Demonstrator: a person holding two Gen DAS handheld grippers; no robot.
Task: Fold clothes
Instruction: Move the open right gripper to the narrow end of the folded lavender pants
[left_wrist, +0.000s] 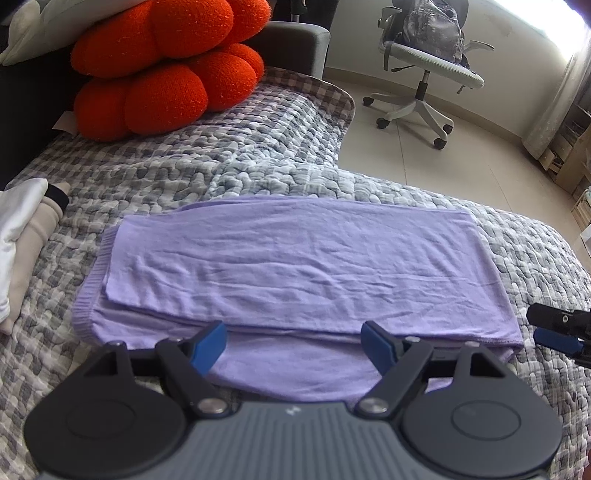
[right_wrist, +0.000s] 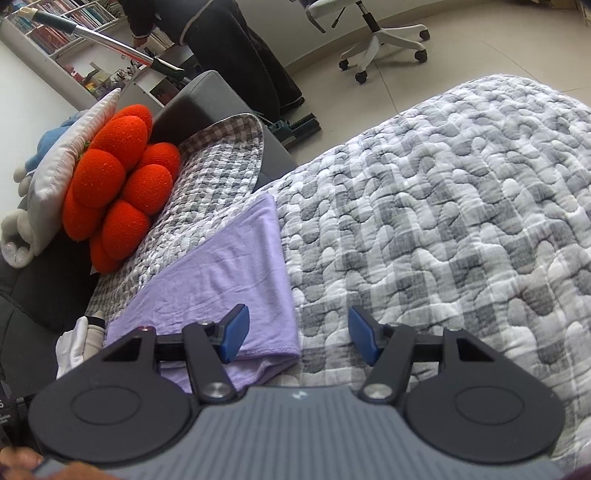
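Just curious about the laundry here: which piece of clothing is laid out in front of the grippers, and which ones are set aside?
The lilac garment lies spread flat before both open grippers; the white and beige clothes sit bunched at the left.

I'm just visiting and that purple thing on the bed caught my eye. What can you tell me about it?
The lilac garment is a soft, thin, slightly wrinkled cloth, folded into a long rectangle with layers showing at its near edge and a ribbed hem at one end. It lies flat on the grey checked quilt. The left tool is open over its near edge, and the right tool is open by its corner; neither grips it.
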